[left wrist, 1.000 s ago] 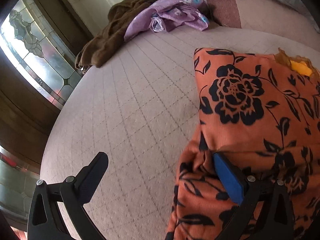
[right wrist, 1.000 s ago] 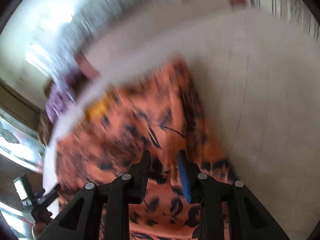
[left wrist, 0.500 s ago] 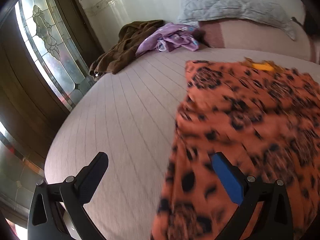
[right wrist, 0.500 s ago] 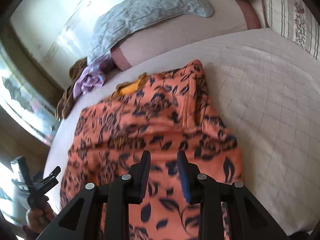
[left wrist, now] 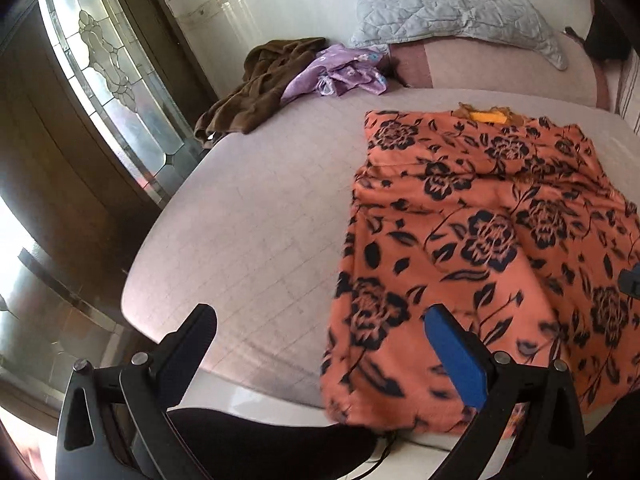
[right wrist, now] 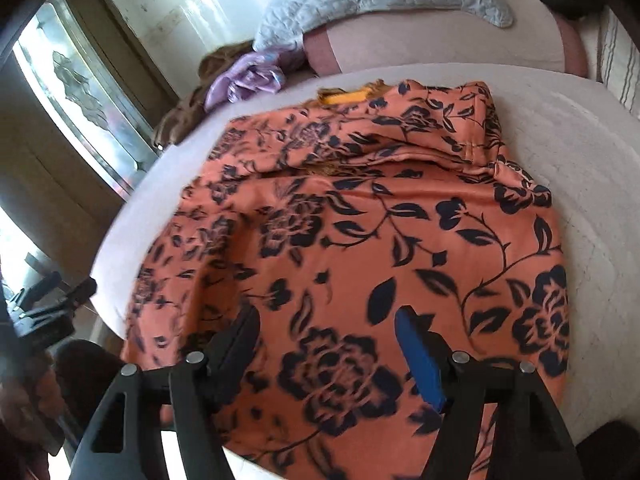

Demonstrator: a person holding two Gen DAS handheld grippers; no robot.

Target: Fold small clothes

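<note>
An orange garment with black flowers (left wrist: pixel 480 240) lies spread on the pale bed (left wrist: pixel 248 220), its yellow neck label (left wrist: pixel 486 117) at the far end and its near hem drooping over the bed's front edge. My left gripper (left wrist: pixel 320 314) hovers open and wide above the garment's near left corner, with nothing pinched. In the right wrist view the garment (right wrist: pixel 380 220) fills the middle. My right gripper (right wrist: pixel 326 314) hangs over its near hem with jaws opening; cloth lies below them, not pressed by the pads. The left gripper (right wrist: pixel 52 292) shows at that view's left edge.
A brown cloth (left wrist: pixel 260 84) and a purple cloth (left wrist: pixel 340 74) are heaped at the bed's far left. A grey quilted pillow (left wrist: pixel 452 8) rests on a pink bolster (left wrist: pixel 500 68) against the wall. A leaded-glass door (left wrist: pixel 112 92) stands to the left.
Both grippers drew back toward the bed's near edge and rose. The left finger came out of the fabric fold. The right jaws spread from narrow to wide. The garment now lies flatter.
</note>
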